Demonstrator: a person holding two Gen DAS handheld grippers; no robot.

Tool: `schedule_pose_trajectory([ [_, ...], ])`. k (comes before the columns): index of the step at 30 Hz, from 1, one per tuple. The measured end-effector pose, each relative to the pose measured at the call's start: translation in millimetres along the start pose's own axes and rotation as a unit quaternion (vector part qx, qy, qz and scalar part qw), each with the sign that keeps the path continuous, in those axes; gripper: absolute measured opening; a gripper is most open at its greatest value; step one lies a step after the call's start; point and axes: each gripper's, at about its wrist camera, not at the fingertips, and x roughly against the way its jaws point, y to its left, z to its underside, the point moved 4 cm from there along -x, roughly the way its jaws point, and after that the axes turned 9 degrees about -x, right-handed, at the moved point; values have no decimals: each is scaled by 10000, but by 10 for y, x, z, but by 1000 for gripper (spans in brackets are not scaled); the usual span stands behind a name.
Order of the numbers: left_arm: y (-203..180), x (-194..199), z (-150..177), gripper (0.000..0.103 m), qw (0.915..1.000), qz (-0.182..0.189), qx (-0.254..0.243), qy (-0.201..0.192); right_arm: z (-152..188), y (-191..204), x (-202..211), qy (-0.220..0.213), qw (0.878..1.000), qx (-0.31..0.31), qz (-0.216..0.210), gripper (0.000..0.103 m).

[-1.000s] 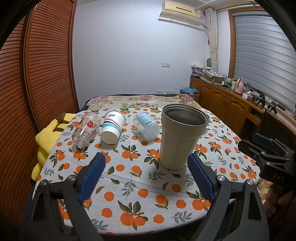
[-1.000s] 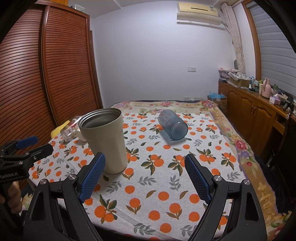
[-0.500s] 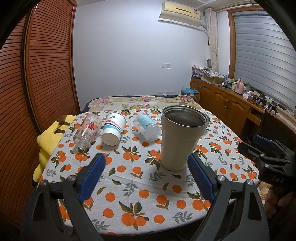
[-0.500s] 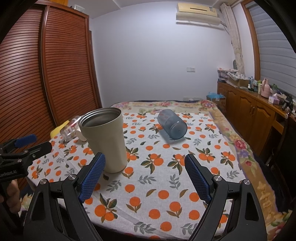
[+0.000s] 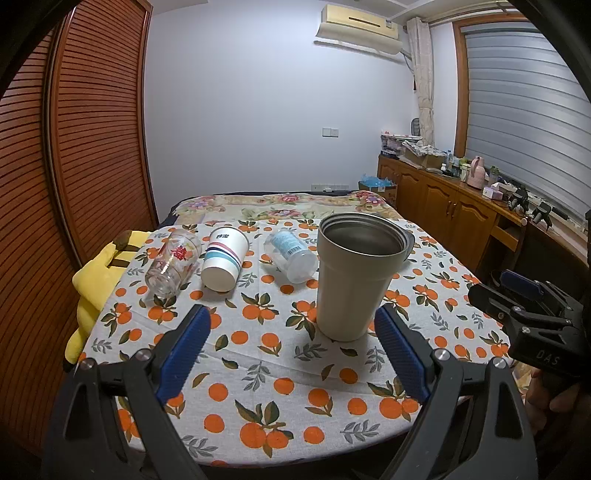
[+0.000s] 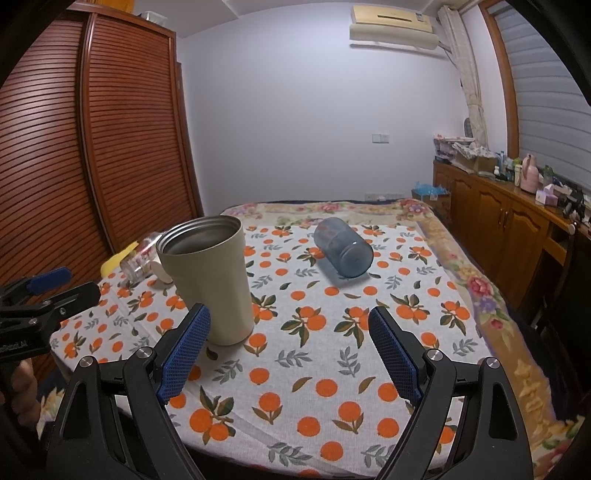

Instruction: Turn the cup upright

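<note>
This is a room in a home, seemingly a bedroom. A table under an orange-print tablecloth stands before a bed with a floral cover, beside a louvred wooden wardrobe. A wall air conditioner and cluttered wooden cabinets complete it.

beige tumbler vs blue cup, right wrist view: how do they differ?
Pose: the beige tumbler stands upright, mouth up; the blue cup lies on its side.
Material: the tumbler is opaque with a metal-looking inside; the blue cup is see-through.
Size: the tumbler looks taller and wider, though it is nearer the camera.
Shared: both rest on the orange-print tablecloth, neither held.
</note>
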Motion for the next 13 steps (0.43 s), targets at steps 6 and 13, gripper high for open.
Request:
schedule_pose_trajectory([
  [6, 0, 4, 2, 91, 10000, -2, -5, -7, -12, 25, 3, -27, 10000, -2, 1, 89],
  [13, 0, 3, 4, 91, 10000, 0, -8, -4, -16, 28, 0, -30, 10000, -5, 2, 89],
])
